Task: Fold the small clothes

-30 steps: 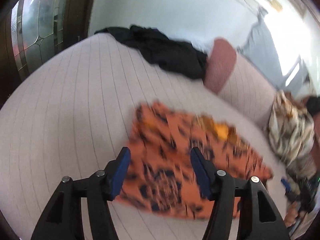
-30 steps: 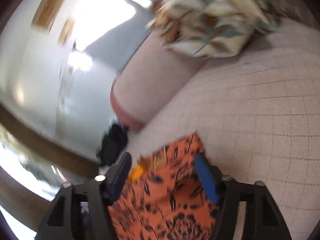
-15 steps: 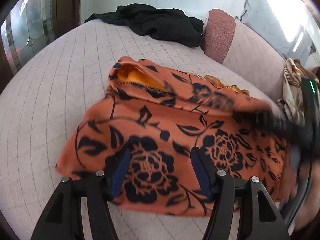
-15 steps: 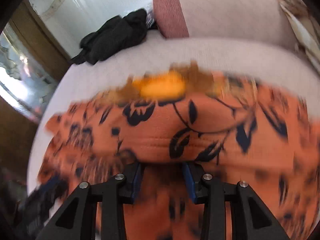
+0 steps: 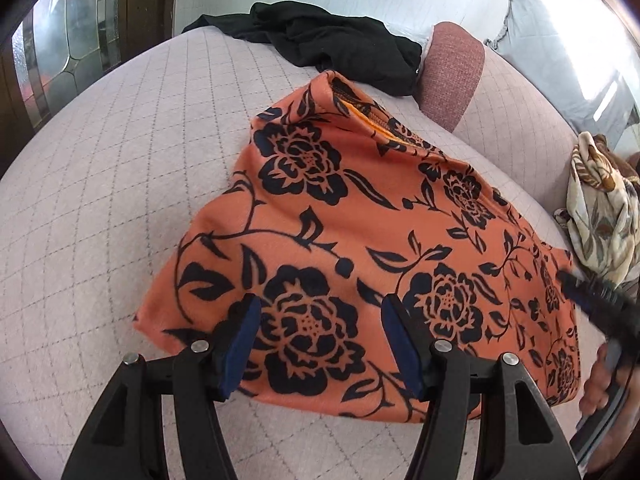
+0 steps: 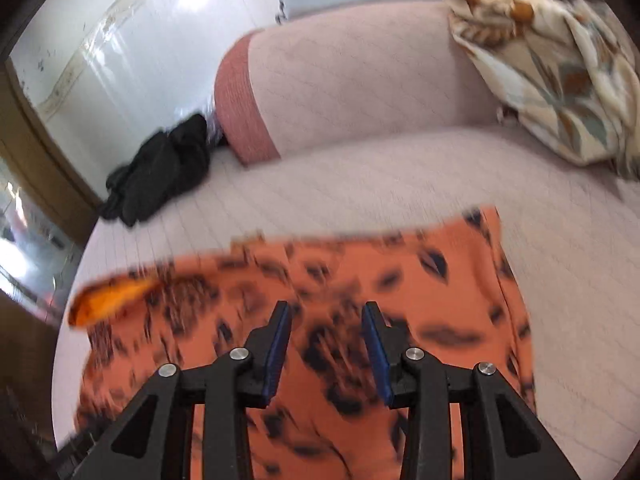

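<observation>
Left wrist: soft orange floral garment lies rumpled on quilted sofa; left gripper and right gripper gape, holding nothing.

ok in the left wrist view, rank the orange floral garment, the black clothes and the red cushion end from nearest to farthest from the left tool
1. Orange floral garment: right at the left tool, spread ahead of it.
2. Red cushion end: far right.
3. Black clothes: far centre at the back edge, close to the cushion end, so this order is not certain.

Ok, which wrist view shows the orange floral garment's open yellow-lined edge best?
The left wrist view: the orange floral garment is sharp there, its yellow-lined opening visible at the far end. In the right wrist view the garment is motion-blurred, the yellow lining only a smear at its left corner.
</observation>
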Motion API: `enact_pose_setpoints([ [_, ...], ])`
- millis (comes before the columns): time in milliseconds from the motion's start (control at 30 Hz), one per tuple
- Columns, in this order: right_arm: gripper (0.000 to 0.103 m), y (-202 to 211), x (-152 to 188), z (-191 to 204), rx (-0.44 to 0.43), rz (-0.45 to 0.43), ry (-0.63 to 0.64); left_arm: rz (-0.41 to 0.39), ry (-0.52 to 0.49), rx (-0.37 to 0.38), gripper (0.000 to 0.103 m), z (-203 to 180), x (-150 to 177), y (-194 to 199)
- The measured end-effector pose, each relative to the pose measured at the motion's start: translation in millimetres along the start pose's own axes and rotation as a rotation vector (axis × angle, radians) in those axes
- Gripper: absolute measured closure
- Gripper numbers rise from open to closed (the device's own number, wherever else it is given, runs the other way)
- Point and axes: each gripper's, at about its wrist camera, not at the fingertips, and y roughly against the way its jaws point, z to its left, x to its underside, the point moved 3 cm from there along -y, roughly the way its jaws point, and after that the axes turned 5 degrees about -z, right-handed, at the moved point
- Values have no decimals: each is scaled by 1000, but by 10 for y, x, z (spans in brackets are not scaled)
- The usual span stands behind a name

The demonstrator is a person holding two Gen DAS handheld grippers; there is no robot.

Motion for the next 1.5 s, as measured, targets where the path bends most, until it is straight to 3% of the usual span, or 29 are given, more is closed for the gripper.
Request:
enact_pose_setpoints([
  [133,63,-204,150,-247,110,42,21,-12,-37,-12,40,35,53,100],
  [300,61,-559,-207,-474,206,-31,-54,-12,24,5,40,205,-18,138],
  [367,60,-606,-355,-372,241,-20,-77,-18,55,0,40,280,-75,170],
  [400,60,-587,-381,-250,207,-23,-59,-23,70,-8,40,326,-98,190],
  [467,60,-518,-349,208,41,-7,19,-21,88,-29,40,400,-116,217],
  [567,60,-429,-108,1087,-193,58,173,-17,91,-64,40,515,-103,255],
  [633,60,-467,86,1621,-293,116,273,0,79,-108,40,619,-61,249],
  [700,60,-640,212,2067,-324,167,339,39,80,-123,40,734,-14,196],
  [767,60,-910,208,2351,-304,191,355,53,114,-91,38,835,-7,163],
  [900,59,-1273,-68,2567,-195,124,253,38,99,-116,38,867,-88,239],
  [1000,59,-1192,-219,2384,-192,86,106,32,126,-101,38,926,-137,290],
  [1067,59,-1024,-218,2273,-193,58,111,23,140,-105,38,982,-175,350],
  [1200,59,-458,-78,1692,-177,29,107,-3,169,-75,38,998,-200,508],
  [1267,59,-116,66,1246,-165,45,60,-17,155,-65,38,932,-185,573],
  [1367,50,324,341,673,-153,42,-31,-10,146,-21,38,808,-68,602],
  [1500,47,815,793,-4,-151,62,-175,76,175,108,38,613,190,554],
])
